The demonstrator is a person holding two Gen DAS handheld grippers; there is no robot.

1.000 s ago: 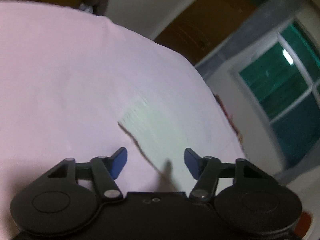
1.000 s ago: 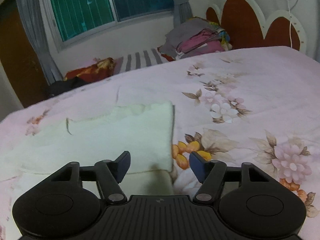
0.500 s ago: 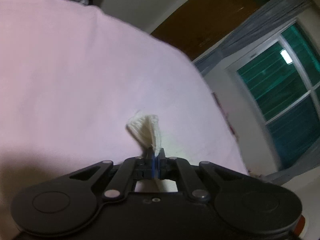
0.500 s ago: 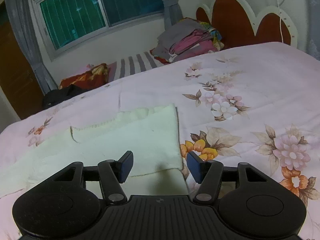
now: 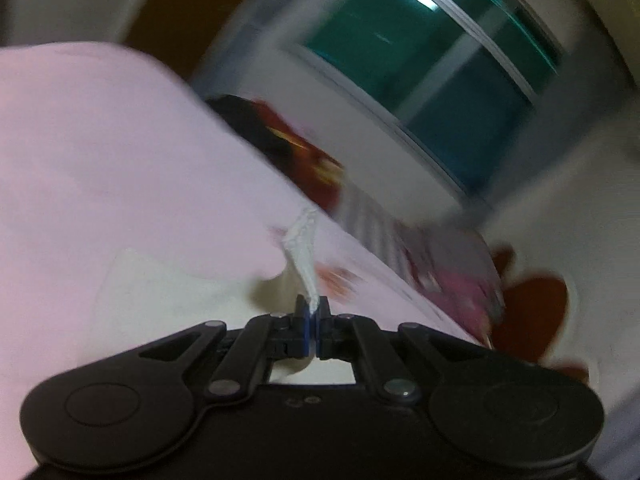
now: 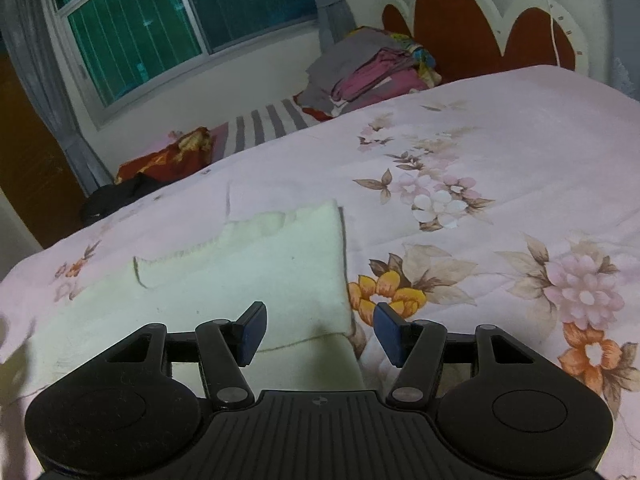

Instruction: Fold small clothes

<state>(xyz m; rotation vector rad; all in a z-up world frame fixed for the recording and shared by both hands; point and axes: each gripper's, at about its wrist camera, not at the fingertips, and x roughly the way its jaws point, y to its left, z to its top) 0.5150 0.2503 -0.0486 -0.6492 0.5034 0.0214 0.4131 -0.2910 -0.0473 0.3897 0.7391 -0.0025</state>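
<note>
A cream knitted garment [image 6: 256, 264] lies partly folded on the pink floral bedspread [image 6: 500, 152]. My right gripper [image 6: 318, 330] is open and empty, hovering just above the garment's near right corner. My left gripper [image 5: 312, 312] is shut on a corner of the same cream garment [image 5: 304, 248], which stands up from the jaws; the rest of the cloth [image 5: 172, 292] lies on the bed below. The left wrist view is blurred by motion.
A pile of grey and pink clothes [image 6: 372, 68] sits at the head of the bed by the red and white headboard [image 6: 480, 36]. A red cushion [image 6: 168, 156] and dark cloth [image 6: 116, 196] lie beyond the far bed edge under the window [image 6: 180, 20].
My left gripper shut on the garment's corner, lifted it and swung right toward the window and headboard. My right gripper stayed open, shifting only slightly over the garment's right corner.
</note>
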